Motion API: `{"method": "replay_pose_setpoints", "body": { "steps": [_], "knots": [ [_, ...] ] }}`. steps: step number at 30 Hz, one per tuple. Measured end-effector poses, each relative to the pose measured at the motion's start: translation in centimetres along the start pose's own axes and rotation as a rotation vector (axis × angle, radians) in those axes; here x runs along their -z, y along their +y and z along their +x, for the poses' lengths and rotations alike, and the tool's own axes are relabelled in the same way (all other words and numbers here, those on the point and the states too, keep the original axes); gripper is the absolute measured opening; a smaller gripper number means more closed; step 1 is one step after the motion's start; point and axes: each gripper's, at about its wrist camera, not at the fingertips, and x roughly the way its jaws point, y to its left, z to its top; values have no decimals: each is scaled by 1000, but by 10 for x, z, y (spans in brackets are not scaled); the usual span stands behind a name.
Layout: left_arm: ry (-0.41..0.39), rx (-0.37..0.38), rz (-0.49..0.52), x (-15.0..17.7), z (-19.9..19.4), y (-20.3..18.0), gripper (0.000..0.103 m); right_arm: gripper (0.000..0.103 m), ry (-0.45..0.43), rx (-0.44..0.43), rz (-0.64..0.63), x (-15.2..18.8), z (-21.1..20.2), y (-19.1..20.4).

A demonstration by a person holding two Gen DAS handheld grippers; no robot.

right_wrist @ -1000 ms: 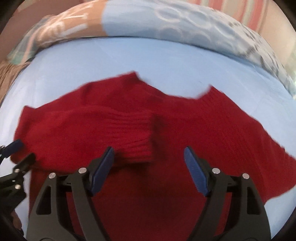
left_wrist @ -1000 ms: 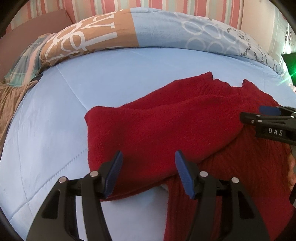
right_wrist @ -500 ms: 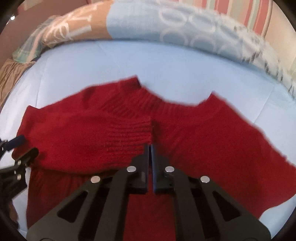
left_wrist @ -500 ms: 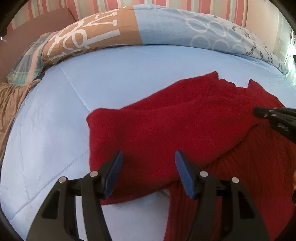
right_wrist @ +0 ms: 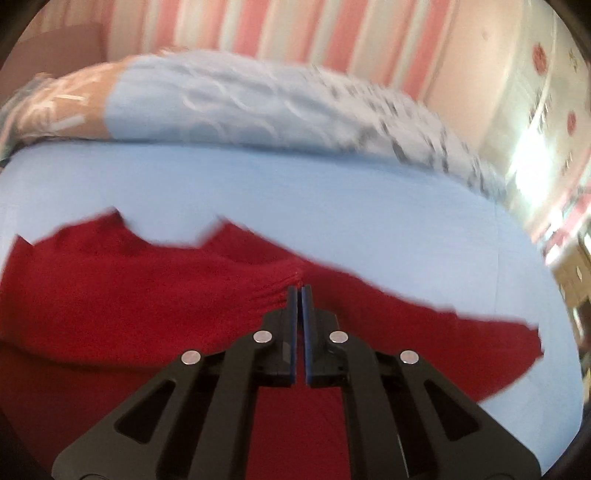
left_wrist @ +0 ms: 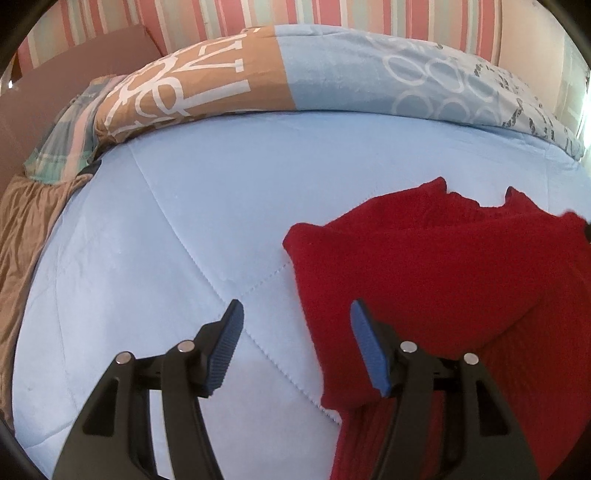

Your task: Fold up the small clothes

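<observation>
A red knitted sweater (left_wrist: 436, 266) lies on the light blue bed cover (left_wrist: 192, 229), its left sleeve folded across the body. My left gripper (left_wrist: 295, 347) is open and empty, over the cover at the sweater's left edge; its right finger (left_wrist: 369, 350) overlaps the red cloth. In the right wrist view the sweater (right_wrist: 110, 295) fills the lower left. My right gripper (right_wrist: 300, 295) is shut on the ribbed cuff (right_wrist: 277, 284) of that folded sleeve. The other sleeve (right_wrist: 461, 339) stretches to the right.
A patterned brown and blue duvet (left_wrist: 295, 74) is rolled along the back of the bed. A brown satin cloth (left_wrist: 22, 229) hangs at the left edge. A striped pink wall (right_wrist: 295, 29) stands behind. Bright furniture (right_wrist: 569, 266) is at the far right.
My right gripper closed on the sleeve cuff and is pulling it to the right. My left gripper moved left, off the sweater to its edge, still open.
</observation>
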Motion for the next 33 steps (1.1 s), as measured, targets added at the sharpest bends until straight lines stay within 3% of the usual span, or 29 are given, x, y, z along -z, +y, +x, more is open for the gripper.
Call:
{"method": "replay_pose_setpoints", "body": {
  "steps": [2, 5, 11, 15, 16, 22, 33],
  "knots": [
    [2, 2, 9, 0, 2, -5, 61, 3, 60, 2, 27, 16, 10, -13],
    [8, 9, 32, -1, 5, -14, 61, 3, 139, -62, 123, 30, 22, -25],
    [11, 34, 91, -1, 10, -41, 61, 4, 216, -100, 121, 35, 32, -25],
    [8, 42, 118, 1, 10, -57, 61, 27, 160, -118, 122, 26, 13, -27],
    [9, 45, 122, 2, 11, -61, 62, 29, 147, -125, 112, 24, 9, -25],
    [19, 60, 130, 6, 17, -73, 62, 29, 174, -139, 24, 31, 25, 1],
    [33, 47, 130, 12, 26, -74, 68, 34, 169, -139, 22, 42, 31, 0]
  ]
}}
